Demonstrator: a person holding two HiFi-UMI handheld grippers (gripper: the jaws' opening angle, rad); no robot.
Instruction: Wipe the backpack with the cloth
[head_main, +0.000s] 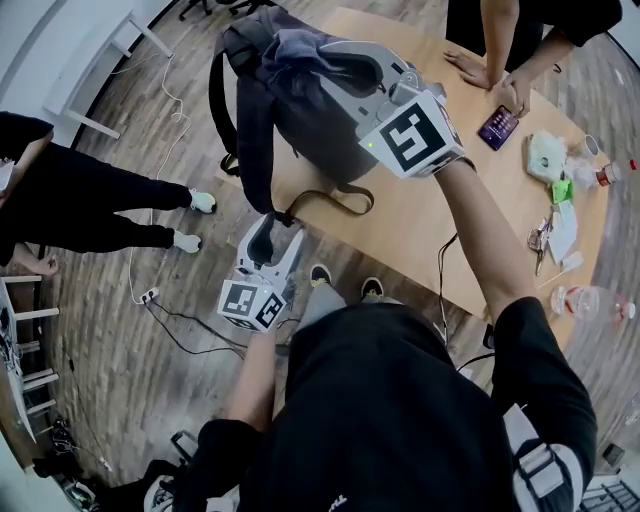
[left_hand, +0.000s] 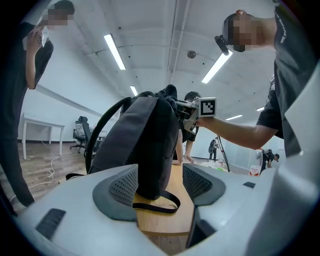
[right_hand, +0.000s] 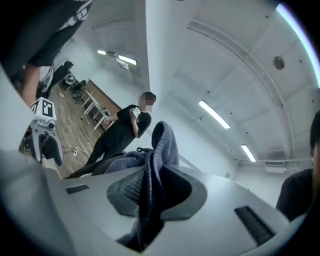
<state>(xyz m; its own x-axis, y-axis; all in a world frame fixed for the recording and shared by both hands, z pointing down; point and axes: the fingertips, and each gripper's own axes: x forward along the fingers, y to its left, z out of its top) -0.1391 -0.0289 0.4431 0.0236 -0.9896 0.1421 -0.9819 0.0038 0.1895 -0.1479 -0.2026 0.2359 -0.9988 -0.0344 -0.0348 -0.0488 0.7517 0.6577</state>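
A dark grey backpack (head_main: 290, 110) stands upright near the left end of a wooden table (head_main: 420, 240). My right gripper (head_main: 345, 68) rests at the top of the backpack, shut on a grey-blue cloth (head_main: 300, 48). In the right gripper view the cloth (right_hand: 162, 142) is pinched between the pads and drapes over the backpack's top. My left gripper (head_main: 278, 228) hangs open just off the table's near edge, pointing at the backpack's base. In the left gripper view the backpack (left_hand: 145, 145) and its strap loop (left_hand: 162, 205) show beyond the open jaws, with nothing touching the pads.
A person leans both hands (head_main: 490, 75) on the far side of the table beside a phone (head_main: 498, 127). Bottles and small items (head_main: 560, 190) crowd the right end. Another person (head_main: 90, 205) is at the left, and a cable (head_main: 150, 295) runs across the floor.
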